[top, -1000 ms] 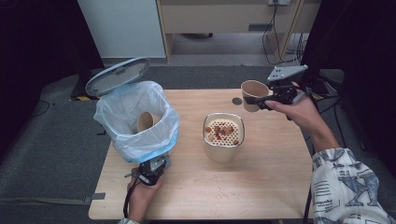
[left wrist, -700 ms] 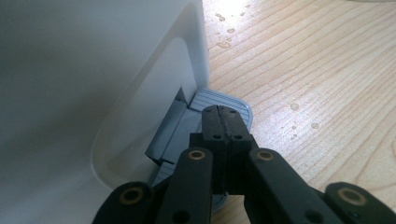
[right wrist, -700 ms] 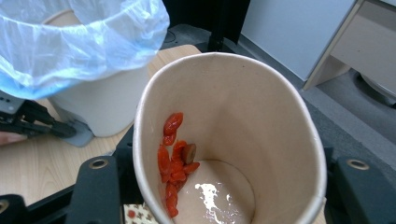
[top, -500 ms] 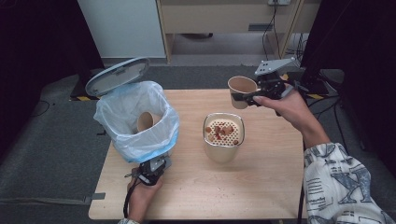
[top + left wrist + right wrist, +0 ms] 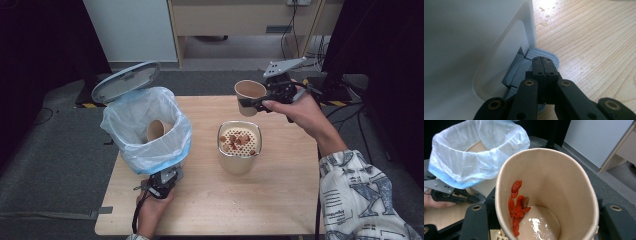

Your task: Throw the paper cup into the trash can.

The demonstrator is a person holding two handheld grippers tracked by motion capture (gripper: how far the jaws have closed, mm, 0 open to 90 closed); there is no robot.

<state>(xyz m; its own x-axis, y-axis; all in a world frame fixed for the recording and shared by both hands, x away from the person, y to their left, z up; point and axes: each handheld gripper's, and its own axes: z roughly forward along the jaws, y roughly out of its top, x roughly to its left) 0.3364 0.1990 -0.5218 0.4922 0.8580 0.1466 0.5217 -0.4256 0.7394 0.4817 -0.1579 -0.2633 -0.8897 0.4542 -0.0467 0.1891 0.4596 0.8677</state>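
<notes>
Fingers first: the right gripper (image 5: 250,103) has its fingers clamped on the wall of the paper cup (image 5: 248,90), carried in the air at the upper right of the high view, above the far edge of the desk (image 5: 280,195) and just beyond the strainer tub (image 5: 239,146). Our left gripper (image 5: 543,65) has its fingers pinched together with nothing between them, pressing the grey pedal (image 5: 541,53) of the lidded bin (image 5: 145,127) at centre left.

What worries us: the cup is tilted and wet inside, so leftover liquid could dribble onto the desk on the way across. If the left fingers slip off the pedal, the lid (image 5: 125,81) drops. Squeezing harder could crush the cup.

The cup looks tan and thin-walled, with red berry bits (image 5: 517,206) stuck down one side and a shiny puddle at the bottom.
</notes>
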